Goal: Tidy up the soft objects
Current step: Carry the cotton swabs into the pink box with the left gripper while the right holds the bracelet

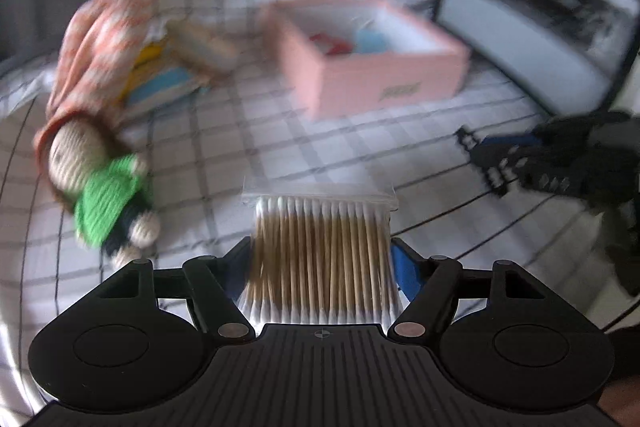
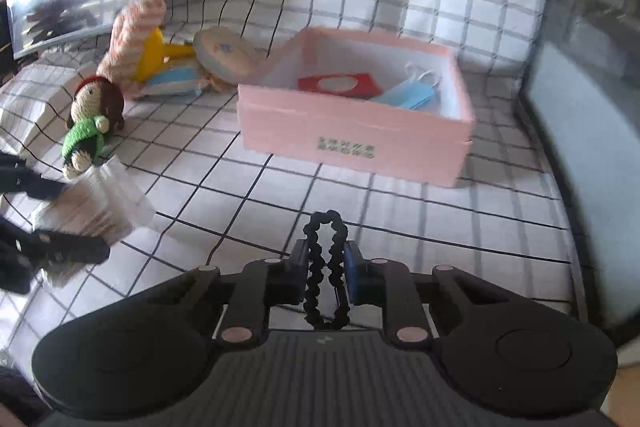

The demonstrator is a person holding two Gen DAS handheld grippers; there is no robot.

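Checked sheet (image 2: 360, 211) covers the bed. Pink box (image 2: 352, 139) sits mid-bed, open, with blue face masks (image 2: 408, 95) and a red packet (image 2: 340, 85) inside. Crochet doll (image 2: 90, 127) lies left of the box, well apart. Left tongs (image 1: 322, 259) clamped on a bag of cotton swabs (image 1: 320, 247). Right tongs (image 2: 326, 269) closed on a black beaded loop (image 2: 324, 267), off the sheet.
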